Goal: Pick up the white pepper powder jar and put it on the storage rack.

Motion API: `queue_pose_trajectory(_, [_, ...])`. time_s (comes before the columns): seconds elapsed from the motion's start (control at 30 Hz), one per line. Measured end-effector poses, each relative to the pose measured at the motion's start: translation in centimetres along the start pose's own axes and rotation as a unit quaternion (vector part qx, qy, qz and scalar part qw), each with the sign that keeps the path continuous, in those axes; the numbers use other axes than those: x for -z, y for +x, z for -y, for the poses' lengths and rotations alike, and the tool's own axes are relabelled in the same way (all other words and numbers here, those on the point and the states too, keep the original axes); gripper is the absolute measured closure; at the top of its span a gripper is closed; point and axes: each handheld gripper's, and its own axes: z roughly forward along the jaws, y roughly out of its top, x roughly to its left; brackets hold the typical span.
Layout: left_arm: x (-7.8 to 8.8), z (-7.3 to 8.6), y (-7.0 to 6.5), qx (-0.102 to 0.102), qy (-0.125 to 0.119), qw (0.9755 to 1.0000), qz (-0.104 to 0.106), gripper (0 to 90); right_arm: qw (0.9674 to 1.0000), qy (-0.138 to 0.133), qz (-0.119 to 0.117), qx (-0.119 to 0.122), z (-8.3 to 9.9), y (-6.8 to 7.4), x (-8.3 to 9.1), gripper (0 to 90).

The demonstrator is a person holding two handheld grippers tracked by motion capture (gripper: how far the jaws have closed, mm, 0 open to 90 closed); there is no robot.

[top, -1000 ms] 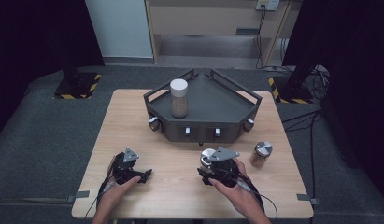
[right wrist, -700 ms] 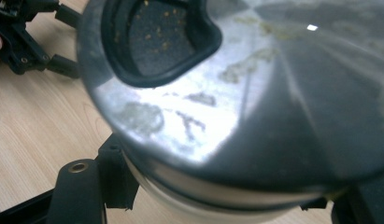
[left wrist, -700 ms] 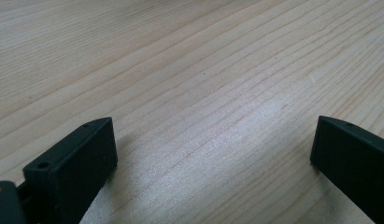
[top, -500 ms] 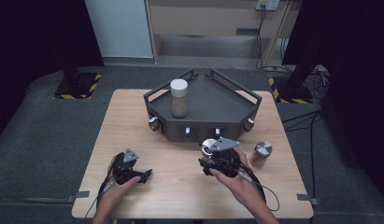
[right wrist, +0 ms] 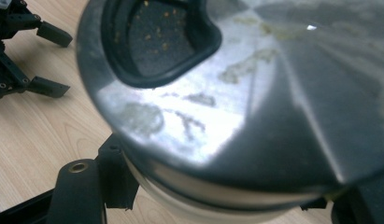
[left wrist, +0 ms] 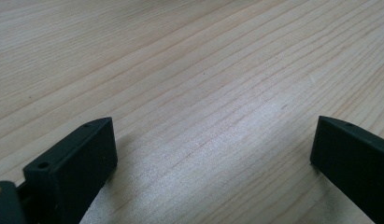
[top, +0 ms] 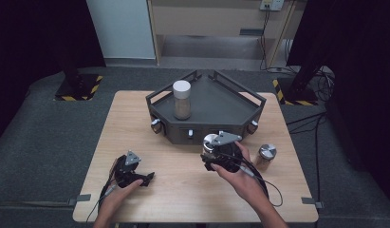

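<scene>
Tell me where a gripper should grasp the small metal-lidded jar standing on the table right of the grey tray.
Probably around the small metal-lidded jar's cylindrical body just under the lid, coming level from the person's side: it stands upright, apart from the grey tray, with bare wooden table in front.

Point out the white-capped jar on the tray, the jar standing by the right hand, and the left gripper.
white-capped jar [top: 181,99], high view, its body.
small jar [top: 266,155], high view, its metal lid.
left gripper [top: 149,178], high view, between its fingertips.

jar [top: 210,142]: silver lid | tray [top: 240,111]: dark grey | table [top: 135,123]: light woodgrain
</scene>
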Motion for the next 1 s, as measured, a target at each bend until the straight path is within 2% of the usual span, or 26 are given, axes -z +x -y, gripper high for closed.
queue_pose_trajectory(0.4, [0.0,0.0,0.0,0.0,0.0,1.0,0.0,0.0,1.0,-0.007,0.002,0.002,-2.1,-0.4,0.3,31.3])
queue_pose_trajectory(1.0, [0.0,0.0,0.0,0.0,0.0,1.0,0.0,0.0,0.9999,-0.011,0.007,0.001,-4.2,-1.2,0.7,31.3])
